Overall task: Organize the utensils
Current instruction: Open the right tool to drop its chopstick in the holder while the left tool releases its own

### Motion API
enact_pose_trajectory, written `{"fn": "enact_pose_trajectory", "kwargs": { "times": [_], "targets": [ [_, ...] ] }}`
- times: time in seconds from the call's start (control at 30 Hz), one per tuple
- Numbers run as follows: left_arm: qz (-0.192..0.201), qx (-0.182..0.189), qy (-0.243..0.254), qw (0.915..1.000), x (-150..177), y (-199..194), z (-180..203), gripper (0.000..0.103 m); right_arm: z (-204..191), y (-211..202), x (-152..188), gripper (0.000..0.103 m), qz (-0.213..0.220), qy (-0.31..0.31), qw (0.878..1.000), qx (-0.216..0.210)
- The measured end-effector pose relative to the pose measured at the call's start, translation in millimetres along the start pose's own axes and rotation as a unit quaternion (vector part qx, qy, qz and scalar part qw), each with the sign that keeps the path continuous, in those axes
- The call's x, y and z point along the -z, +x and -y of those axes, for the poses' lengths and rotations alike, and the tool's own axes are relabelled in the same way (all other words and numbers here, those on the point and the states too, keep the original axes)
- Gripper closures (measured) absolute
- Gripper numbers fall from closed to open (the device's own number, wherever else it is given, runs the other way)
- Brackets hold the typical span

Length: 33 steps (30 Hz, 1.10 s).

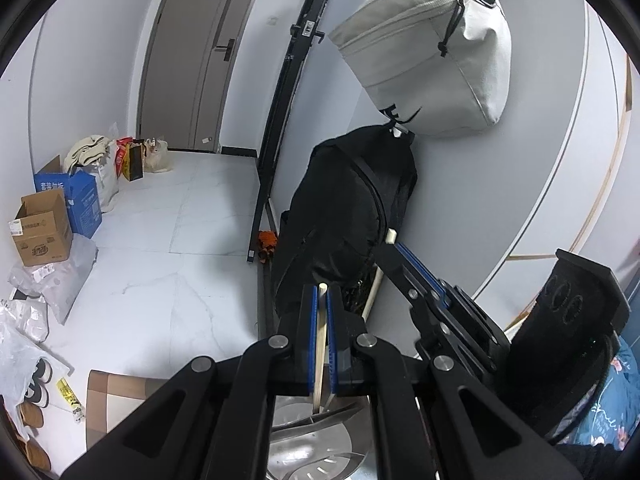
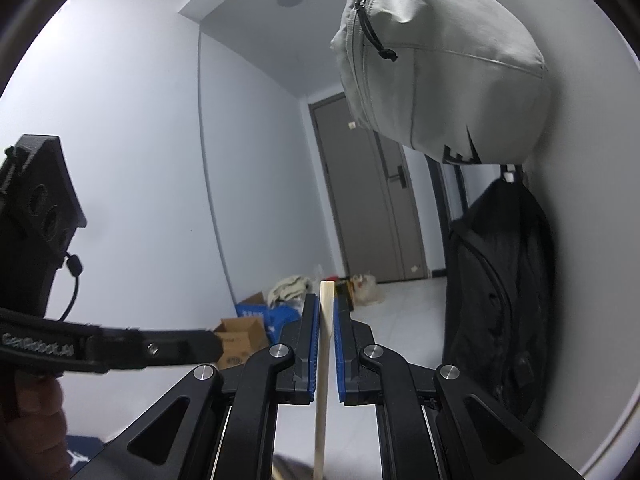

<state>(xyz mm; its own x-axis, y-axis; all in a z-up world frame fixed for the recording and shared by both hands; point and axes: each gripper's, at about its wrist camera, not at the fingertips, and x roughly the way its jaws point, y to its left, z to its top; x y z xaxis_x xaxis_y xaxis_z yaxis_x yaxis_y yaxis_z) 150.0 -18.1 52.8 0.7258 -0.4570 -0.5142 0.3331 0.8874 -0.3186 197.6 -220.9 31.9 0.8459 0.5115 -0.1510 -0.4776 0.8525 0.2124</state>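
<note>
Starting at the left, the left tongs are pinched shut on a pale wooden chopstick, which stands nearly upright between the blue pads; its top pokes just above the fingertips and its lower end runs down toward a shiny metal drainer with slotted holes, seen directly beneath the jaws. Whether the stick's foot already touches that metal cannot be told. Further right in the same view, the right tongs reach in at a slant, clamped narrow on a second chopstick whose light tip shows against the black backpack hanging under a grey bag on the wall. The right wrist view confirms it — that stick stands upright between the blue pads, jaws nearly closed on it, with the left gripper's body off to the left and a hand below it. The step in hand looks like carrying a pair of chopsticks, one in each tool, toward the drainer. The next move likely calls for lowering each stick straight down into the holder and parting the jaws only once the foot is seated — a thin, smooth stick can tip or slide out if released high or at a tilt.
</note>
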Motion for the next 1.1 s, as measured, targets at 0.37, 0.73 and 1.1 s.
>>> {"fn": "enact_pose_trajectory", "kwargs": {
  "times": [0.37,0.73,1.1],
  "targets": [
    [-0.019,0.033,0.035,0.9986,21,15,-2,0.102,2,-16,13,0.094,-0.086,0.030,0.995,-0.027],
    [-0.073,0.059,0.011,0.9956,30,23,-9,0.101,15,-48,12,0.033,-0.090,0.092,0.992,-0.009],
    [-0.064,0.015,0.002,0.9978,36,2,-10,0.058,26,-92,15,0.014,-0.090,0.135,0.986,0.038]
  ]
}}
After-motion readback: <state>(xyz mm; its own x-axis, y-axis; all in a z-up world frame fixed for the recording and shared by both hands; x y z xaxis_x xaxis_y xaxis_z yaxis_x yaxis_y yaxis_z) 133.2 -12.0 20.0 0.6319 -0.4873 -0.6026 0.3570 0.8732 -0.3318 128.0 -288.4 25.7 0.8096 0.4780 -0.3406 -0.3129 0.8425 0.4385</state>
